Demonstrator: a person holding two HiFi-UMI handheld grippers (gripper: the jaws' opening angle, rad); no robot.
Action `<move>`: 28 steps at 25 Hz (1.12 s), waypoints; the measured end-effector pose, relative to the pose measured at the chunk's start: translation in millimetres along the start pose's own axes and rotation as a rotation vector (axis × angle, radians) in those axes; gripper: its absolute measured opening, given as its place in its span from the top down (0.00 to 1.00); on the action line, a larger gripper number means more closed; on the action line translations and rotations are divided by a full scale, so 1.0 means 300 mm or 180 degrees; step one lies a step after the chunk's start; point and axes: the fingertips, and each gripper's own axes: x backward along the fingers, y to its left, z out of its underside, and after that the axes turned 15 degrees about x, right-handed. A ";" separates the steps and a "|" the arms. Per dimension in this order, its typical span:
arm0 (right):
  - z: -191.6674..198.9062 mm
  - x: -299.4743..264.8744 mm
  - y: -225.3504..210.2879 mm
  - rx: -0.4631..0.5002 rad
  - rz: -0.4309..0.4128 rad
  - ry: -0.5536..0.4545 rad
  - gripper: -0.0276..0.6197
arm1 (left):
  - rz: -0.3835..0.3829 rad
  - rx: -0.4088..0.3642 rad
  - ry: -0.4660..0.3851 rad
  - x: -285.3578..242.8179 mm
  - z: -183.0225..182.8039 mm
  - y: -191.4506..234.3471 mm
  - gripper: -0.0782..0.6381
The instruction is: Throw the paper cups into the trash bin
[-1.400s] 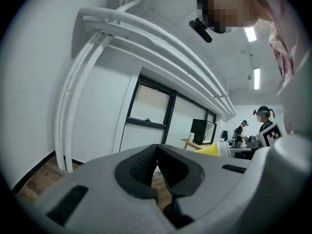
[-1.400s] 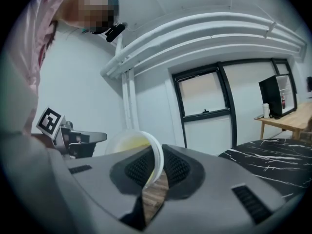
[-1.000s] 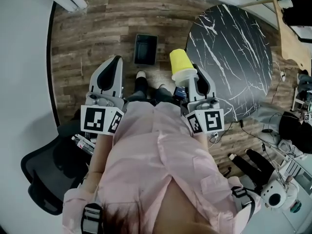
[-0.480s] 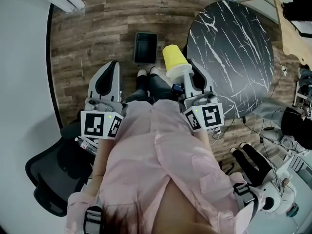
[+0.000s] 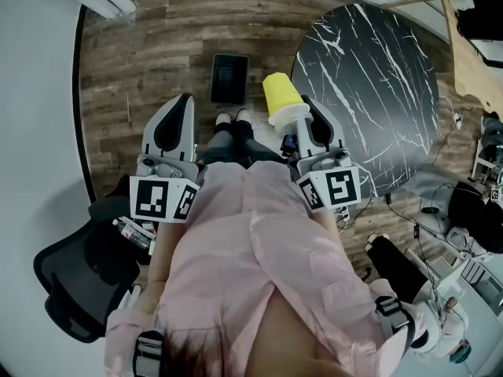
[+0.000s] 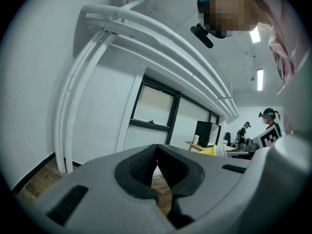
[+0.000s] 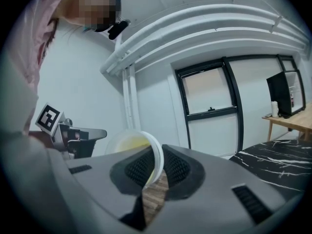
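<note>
Now the paper cup [image 5: 280, 95], pinched at its rim by the right gripper [image 7: 155, 167], has been carried nearer the trash bin [image 5: 229, 78], so dropping is judged close.

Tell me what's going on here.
A person holds tongs in each hand. The right tongs are shut on the rim of a yellow paper cup, held above the wood floor beside the black marble table. The black trash bin stands just ahead of the person's feet; the cup isn't in it yet. The left tongs are shut and empty.
</note>
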 end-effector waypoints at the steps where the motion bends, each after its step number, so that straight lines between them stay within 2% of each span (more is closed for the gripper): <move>1: 0.008 0.000 -0.009 0.0009 -0.0009 0.0004 0.87 | -0.0010 0.0002 -0.0005 -0.007 0.006 -0.003 0.87; 9: 0.028 -0.025 -0.043 0.0005 -0.0111 0.0026 0.87 | -0.0110 0.0016 -0.0010 -0.028 0.022 -0.003 0.87; 28: -0.013 -0.200 0.011 -0.0089 -0.0038 0.0077 0.87 | -0.0127 0.0040 0.0064 -0.073 -0.072 0.157 0.87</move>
